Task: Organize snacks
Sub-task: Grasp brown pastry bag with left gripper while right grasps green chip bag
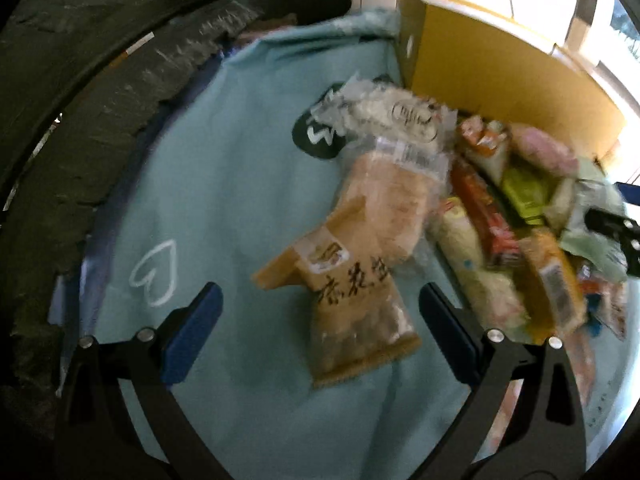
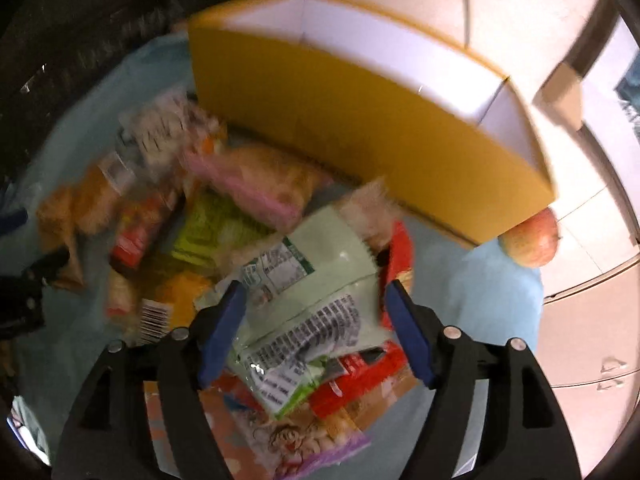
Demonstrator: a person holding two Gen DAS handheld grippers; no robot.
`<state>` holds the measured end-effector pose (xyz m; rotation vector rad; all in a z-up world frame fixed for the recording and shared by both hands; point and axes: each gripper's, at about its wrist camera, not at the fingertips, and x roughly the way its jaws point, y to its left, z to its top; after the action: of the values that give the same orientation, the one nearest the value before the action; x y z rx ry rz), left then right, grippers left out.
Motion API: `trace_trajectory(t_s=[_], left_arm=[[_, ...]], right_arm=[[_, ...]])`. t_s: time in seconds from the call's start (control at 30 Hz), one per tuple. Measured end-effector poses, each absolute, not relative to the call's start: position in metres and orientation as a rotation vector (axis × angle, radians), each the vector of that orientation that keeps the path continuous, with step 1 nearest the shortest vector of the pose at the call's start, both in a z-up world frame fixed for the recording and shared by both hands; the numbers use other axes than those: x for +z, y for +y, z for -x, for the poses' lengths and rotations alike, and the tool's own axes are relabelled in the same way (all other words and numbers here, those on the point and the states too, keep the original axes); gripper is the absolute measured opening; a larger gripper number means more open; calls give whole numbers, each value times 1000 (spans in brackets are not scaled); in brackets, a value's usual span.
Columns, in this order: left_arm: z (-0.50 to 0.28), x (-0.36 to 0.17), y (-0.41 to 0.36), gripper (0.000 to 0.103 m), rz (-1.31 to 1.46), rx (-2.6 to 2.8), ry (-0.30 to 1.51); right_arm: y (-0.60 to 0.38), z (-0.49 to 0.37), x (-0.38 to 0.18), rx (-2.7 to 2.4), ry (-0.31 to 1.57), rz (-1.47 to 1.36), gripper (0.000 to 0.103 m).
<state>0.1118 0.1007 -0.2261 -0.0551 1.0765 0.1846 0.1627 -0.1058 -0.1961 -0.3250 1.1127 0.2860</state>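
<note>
Barely begun: the snacks [image 2: 224, 240] all lie heaped on the table before the yellow box [image 2: 360, 128], seemingly bare inside, left tongs [image 1: 320, 332] released, right tongs [image 2: 316, 328] spread around a green packet [image 2: 316, 280].

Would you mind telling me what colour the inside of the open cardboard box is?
White inside the yellow cardboard box, seen best in the right wrist view.

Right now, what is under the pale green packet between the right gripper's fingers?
The pale green packet lies over a red box and an orange cartoon-printed packet. Whatever sits beneath its middle is covered.
</note>
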Motion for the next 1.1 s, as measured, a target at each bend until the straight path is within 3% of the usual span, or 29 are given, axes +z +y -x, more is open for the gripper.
trace_trajectory(t_s=[0.07,0.1,0.13,0.17,0.2,0.23,0.4,0.83,1.1], left_arm=[[-118,-240,100,99,34,194,1126],[-117,-243,101,91,32,186,1135],[-115,-243,101,81,35,172,1125],[-113,-242,101,59,48,136,1115],[-111,-240,102,45,51,119,1112],[-110,-238,101,44,53,107,1111],[-95,-224,98,42,111,48,1080],[-81,-203,95,43,195,-10,1047],[-79,-159,78,43,168,-85,931]], right_arm=[[-111,-163,-197,298,1129,279,67],[-114,-164,-196,302,1139,251,59],[-117,-164,-194,307,1143,235,52],[-121,-165,-192,316,1147,215,48],[-128,-166,-190,329,1154,179,39],[-133,-166,-189,338,1163,149,32],[-162,-161,-176,357,1181,-9,24],[-198,-121,-165,340,1182,-157,21],[-226,-111,-133,325,1087,-245,19]])
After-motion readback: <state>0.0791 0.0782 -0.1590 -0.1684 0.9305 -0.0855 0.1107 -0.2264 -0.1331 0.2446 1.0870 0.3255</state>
